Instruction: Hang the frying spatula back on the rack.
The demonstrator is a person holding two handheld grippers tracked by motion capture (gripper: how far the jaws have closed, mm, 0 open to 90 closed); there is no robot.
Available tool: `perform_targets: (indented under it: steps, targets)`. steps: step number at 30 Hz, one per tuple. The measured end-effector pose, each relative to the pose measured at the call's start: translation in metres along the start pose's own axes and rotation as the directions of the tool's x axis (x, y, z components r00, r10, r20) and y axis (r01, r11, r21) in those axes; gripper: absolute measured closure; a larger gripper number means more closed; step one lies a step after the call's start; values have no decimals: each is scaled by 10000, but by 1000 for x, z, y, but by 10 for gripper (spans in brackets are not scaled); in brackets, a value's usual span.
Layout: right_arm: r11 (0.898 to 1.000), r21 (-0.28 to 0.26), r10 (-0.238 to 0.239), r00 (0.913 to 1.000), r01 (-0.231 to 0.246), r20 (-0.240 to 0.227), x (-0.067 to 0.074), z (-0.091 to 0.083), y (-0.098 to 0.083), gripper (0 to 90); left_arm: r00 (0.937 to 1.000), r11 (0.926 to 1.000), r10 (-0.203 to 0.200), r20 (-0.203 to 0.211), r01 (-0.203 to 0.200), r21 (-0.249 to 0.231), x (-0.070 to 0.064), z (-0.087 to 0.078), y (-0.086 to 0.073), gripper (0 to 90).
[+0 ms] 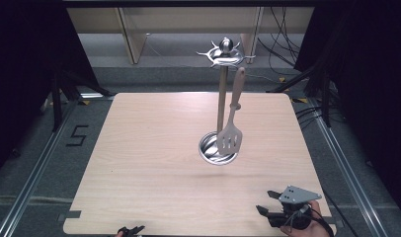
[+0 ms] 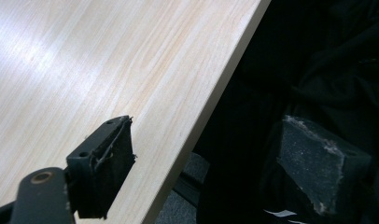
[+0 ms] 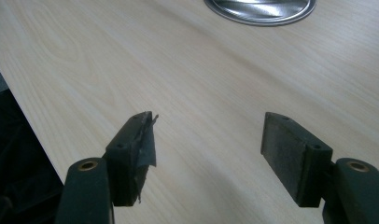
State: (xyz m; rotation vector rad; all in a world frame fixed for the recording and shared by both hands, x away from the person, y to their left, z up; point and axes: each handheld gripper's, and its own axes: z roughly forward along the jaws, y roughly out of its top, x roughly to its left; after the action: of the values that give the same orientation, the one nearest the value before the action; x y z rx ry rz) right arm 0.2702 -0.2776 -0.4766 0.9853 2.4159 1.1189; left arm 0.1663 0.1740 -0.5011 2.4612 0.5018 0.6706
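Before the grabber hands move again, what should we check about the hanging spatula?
1. Spatula hangs from a hook on the rack: ok.
2. Rack's round base sits flat on the table: ok.
3. Right gripper open, nothing between its fingers: ok.
4. Left gripper open and holding nothing, at the table's edge: ok.
5. Table bare between right gripper and rack: ok.
6. Spatula firmly seated on its hook: cannot tell.

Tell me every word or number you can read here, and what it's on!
"5": black tape strips shape this number on the grey floor left of the table.
No words or numbers show on the spatula, the metal stand, the table or the grippers.
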Motion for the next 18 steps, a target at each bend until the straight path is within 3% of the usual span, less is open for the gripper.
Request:
perform_targets:
  steps: [10,11,16,18]
  targets:
    - [9999,150,9,10000,-10,88,1,-2,-7,331,10000,10000,12,3,-12,26,0,0,0,172]
    - [9997,160,192,9997,-194,153,3,-2,-8,331,10000,10000,10,3,-10,8,0,0,0,172]
    - [9999,151,25,10000,-24,-48,2,-1,-11,331,10000,10000,16,-7,-16,-6,0,0,0,172]
    - [9999,141,6,9999,-8,105,3,-2,-11,331,10000,10000,14,-12,-14,-8,0,0,0,172]
